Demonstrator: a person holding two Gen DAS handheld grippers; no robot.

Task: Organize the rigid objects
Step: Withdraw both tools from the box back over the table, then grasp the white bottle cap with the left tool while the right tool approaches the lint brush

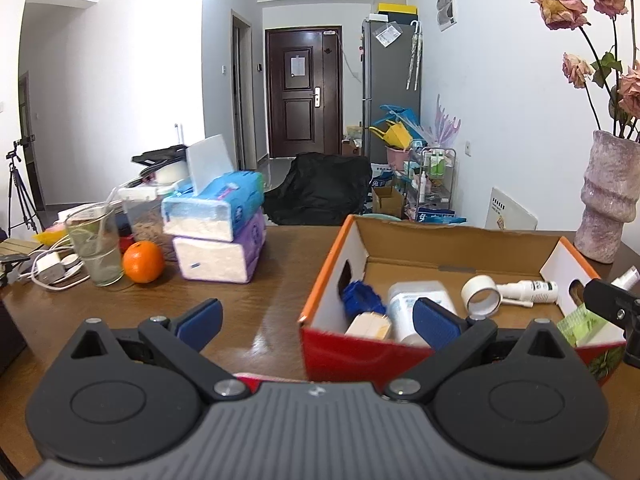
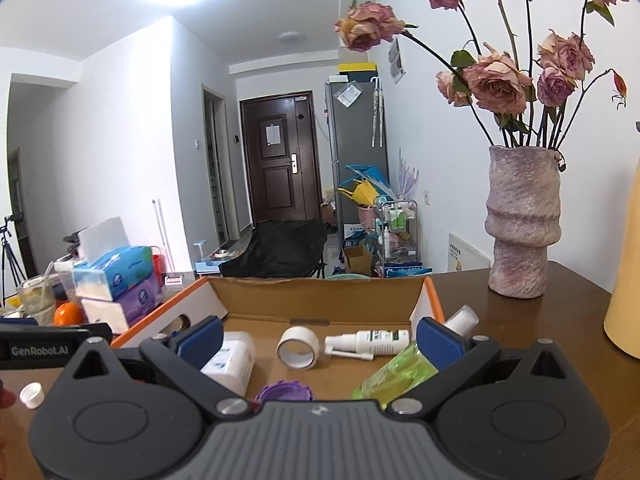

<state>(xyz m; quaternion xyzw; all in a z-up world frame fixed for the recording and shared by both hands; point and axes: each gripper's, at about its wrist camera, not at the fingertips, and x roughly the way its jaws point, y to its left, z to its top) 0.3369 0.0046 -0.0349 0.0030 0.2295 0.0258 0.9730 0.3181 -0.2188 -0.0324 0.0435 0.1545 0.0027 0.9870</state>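
Cardboard box (image 2: pixel 320 292) with orange rim and red outer face sits open on a brown wooden table (image 1: pixel 260 280). Left gripper (image 1: pixel 318 318) hangs low over the table at the box's near left corner, jaws spread wide, nothing between the blue pads; one pad stands over bare tabletop, the other overlaps the box interior. Right gripper (image 2: pixel 320 338) hovers over the box's near edge, jaws likewise wide apart and empty. Inside the box: a roll of white tape (image 2: pixel 298 347) standing on edge near the middle; a white spray bottle (image 2: pixel 366 342) lying on its side just right of the tape; a white plastic bottle with a printed label (image 2: pixel 232 362) on the left; a blue ridged object (image 1: pixel 362 298) by the left wall; a green translucent packet (image 2: pixel 394 374) at right; a purple ridged cap (image 2: pixel 284 392) at the near edge. A small white cap (image 2: pixel 32 395) lies on the table outside the box, left. Well to the left: stacked tissue packs (image 1: pixel 218 228), an orange (image 1: pixel 143 262), a drinking glass (image 1: pixel 95 250). A textured pink vase of dried roses (image 2: pixel 522 220) stands beyond the box's right corner.
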